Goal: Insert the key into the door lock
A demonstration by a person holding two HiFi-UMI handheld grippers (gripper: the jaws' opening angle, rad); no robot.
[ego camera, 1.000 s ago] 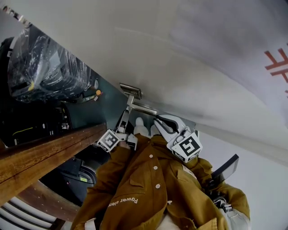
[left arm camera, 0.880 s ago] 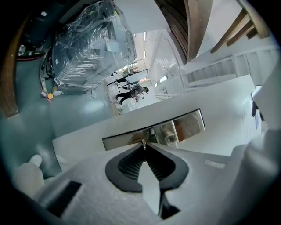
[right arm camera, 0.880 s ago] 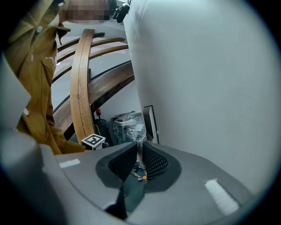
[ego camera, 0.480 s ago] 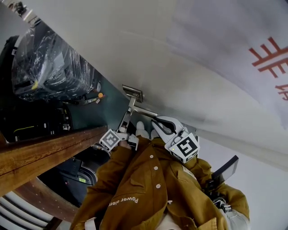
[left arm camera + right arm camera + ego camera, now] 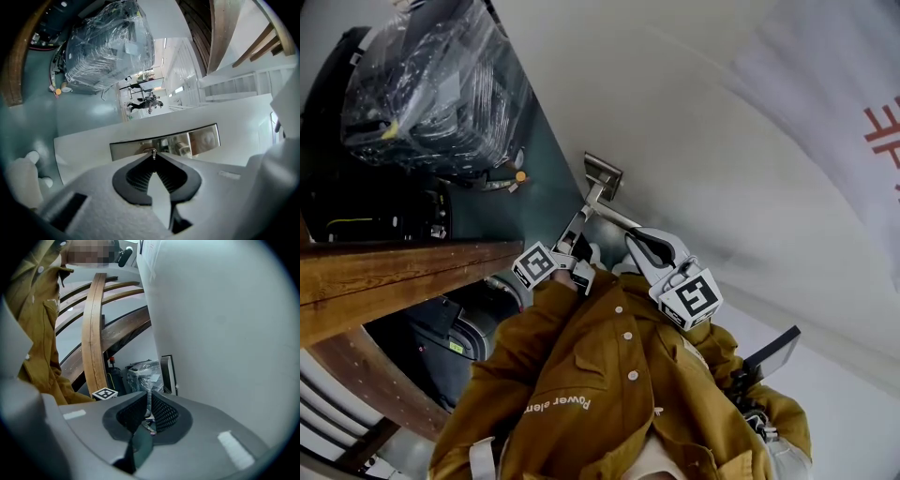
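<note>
Key (image 5: 153, 152) in left gripper (image 5: 153, 161) at lock plate (image 5: 202, 137), right gripper (image 5: 639, 249) to its right

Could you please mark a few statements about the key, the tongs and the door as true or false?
The left tongs grip a small key. True.
The key's tip is far from the metal lock plate. False: it sits right at the plate.
The right tongs gape wide open. False: their jaws stand nearly together, seemingly on the door handle.
The person wears a brown jacket. True.
</note>
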